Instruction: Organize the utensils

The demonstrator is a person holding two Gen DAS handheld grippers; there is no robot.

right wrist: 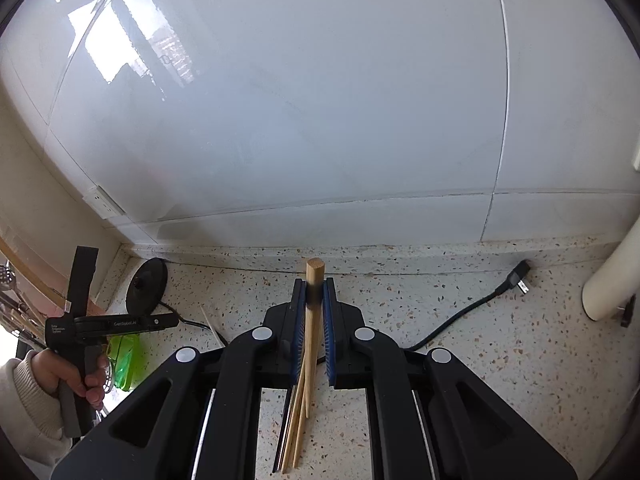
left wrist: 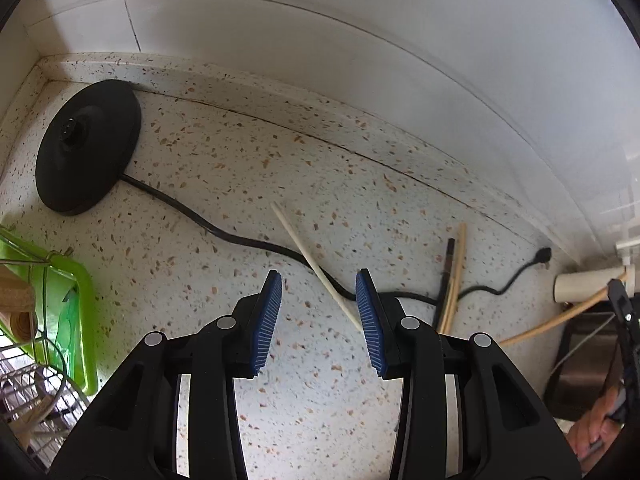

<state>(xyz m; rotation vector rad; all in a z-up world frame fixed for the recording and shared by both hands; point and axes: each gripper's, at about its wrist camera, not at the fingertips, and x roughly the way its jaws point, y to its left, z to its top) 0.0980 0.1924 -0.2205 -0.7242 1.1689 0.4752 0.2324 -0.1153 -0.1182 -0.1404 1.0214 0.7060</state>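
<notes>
My left gripper (left wrist: 319, 280) is open and empty above the speckled counter (left wrist: 280, 152). A pale chopstick (left wrist: 316, 266) lies across a black cord, its near end between my open fingers. A wooden chopstick (left wrist: 456, 276) and a dark one (left wrist: 446, 280) lie together to the right. My right gripper (right wrist: 315, 284) is shut on a bundle of wooden chopsticks (right wrist: 313, 320), thick ends pointing up past the fingertips. The right gripper shows at the right edge of the left wrist view (left wrist: 624, 308), holding a long wooden stick (left wrist: 560, 316).
A black kettle base (left wrist: 88, 148) sits at the back left, its cord (left wrist: 224, 232) running right to a plug (left wrist: 542, 256). A green tray (left wrist: 76, 320) and wire rack (left wrist: 36, 392) stand at the left. White wall (right wrist: 320, 120) behind. A white roll (right wrist: 612, 280) stands at right.
</notes>
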